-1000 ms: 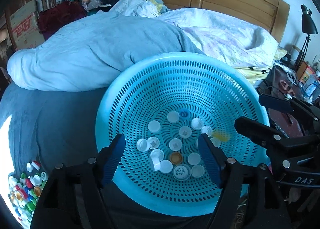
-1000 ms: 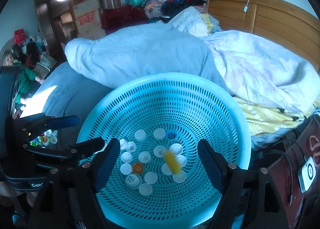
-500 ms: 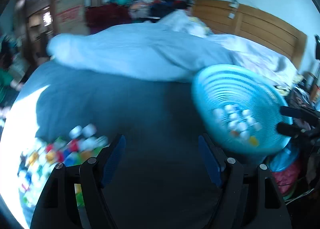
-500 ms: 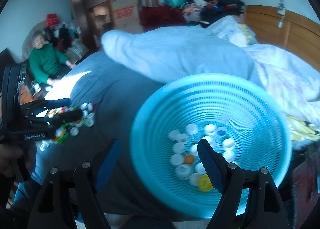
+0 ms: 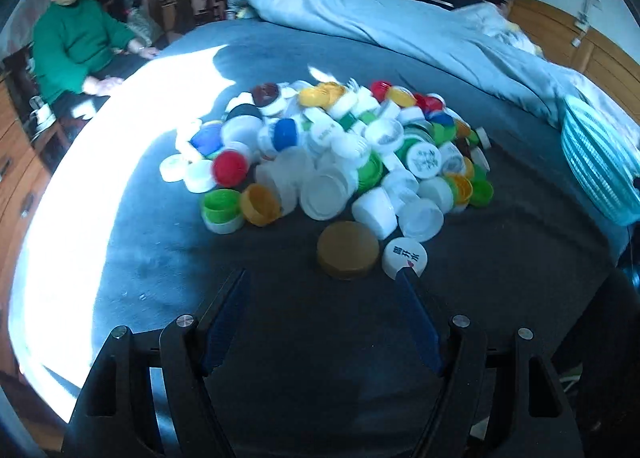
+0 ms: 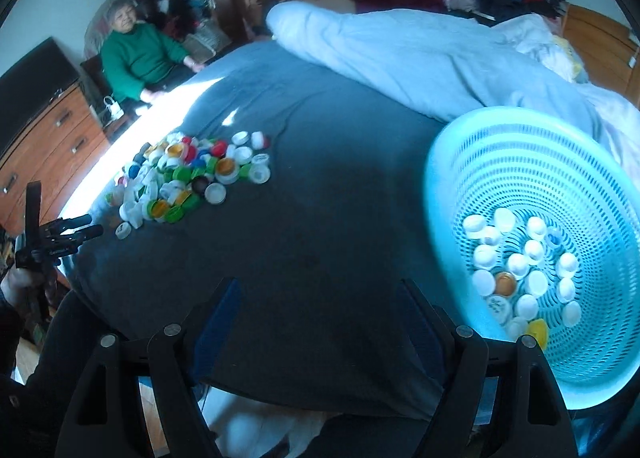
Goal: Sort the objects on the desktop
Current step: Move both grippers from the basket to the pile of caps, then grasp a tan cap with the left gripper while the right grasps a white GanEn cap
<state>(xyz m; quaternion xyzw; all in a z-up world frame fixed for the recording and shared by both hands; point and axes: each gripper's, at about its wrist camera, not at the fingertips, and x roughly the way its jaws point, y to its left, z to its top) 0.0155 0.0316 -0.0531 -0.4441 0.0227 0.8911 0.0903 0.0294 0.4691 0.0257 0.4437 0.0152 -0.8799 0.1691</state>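
Left gripper (image 5: 322,278) gapes wide and empty at lower centre, just short of the brown cap (image 5: 348,250) lying flat side up before the cap pile (image 5: 340,153) — far caps blur together. Right gripper (image 6: 316,286) is spread too, holding nothing; the blue basket (image 6: 500,145) at right tilts toward the camera, lower rim cut off.

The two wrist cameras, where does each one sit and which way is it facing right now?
Left wrist: sits on the left gripper, low over the bed, facing the cap pile; its open fingers show.
Right wrist: sits on the right gripper, facing across the bed, basket at right; its open fingers and the left gripper show.
Shared: cap pile, basket, bed.
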